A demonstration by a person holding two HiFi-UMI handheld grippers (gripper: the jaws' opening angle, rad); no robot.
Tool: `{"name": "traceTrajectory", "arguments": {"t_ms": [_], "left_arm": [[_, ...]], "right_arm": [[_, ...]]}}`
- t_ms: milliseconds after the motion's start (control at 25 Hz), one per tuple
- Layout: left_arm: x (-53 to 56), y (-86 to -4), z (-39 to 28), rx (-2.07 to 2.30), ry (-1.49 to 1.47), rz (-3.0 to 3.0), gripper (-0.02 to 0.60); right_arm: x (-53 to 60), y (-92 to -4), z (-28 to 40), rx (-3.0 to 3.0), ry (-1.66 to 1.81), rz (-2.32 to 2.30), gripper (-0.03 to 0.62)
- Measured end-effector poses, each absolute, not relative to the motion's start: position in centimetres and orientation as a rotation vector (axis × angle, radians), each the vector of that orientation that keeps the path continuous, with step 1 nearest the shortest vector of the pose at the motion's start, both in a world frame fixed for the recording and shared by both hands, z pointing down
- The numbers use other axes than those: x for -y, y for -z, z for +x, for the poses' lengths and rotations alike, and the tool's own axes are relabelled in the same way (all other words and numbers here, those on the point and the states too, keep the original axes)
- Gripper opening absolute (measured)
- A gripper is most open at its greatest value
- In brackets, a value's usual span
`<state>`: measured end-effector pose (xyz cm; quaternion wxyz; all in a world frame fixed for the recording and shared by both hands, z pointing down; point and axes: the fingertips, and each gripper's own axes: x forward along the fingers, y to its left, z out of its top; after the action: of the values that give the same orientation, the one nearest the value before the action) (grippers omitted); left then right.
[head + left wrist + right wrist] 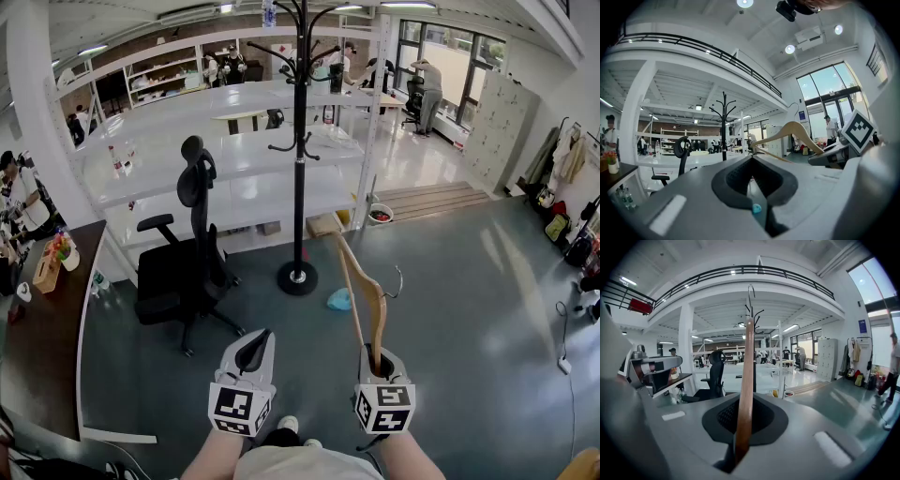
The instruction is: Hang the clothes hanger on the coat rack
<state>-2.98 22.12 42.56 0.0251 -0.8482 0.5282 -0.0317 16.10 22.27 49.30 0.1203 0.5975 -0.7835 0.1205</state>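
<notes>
Head view: right gripper point(380, 361) is clamped on the lower end of a wooden hanger point(377, 300). The hanger stands nearly upright out of the jaws, leaning slightly left, with its metal hook point(397, 280) out to the right near the top.

Right gripper view confirms it: the wooden bar runs straight up from between the pads, and both jaws are tight on it.

Left gripper point(253, 349) is beside the right one and apart from the hanger. In the left gripper view its jaws are pressed nearly together, with only a thin slit left and nothing between them.

Black coat rack point(299, 159) stands straight ahead on the grey floor point(469, 281), on a round base point(297, 278), with curved pegs at the top and a second set partway up the pole. The hanger is well short of it, touching no peg, so it is not hung.

Black office chair point(192, 253) sits left of the rack. White shelving point(234, 169) is behind both. A small blue thing point(339, 300) lies on the floor just right of the rack base; can't tell what it is. A dark desk point(47, 328) runs along the left edge, and there are people in the background.
</notes>
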Motion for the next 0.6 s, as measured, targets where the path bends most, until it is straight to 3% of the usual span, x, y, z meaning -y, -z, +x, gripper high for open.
{"name": "traceTrajectory", "arguments": {"t_ms": [600], "left_arm": [[-20.0, -43.7, -3.8, -1.639, 0.118, -2.652, 0.000]], "right_arm": [[-20.6, -50.3, 16.0, 2.265, -0.428, 1.773, 0.028]]}}
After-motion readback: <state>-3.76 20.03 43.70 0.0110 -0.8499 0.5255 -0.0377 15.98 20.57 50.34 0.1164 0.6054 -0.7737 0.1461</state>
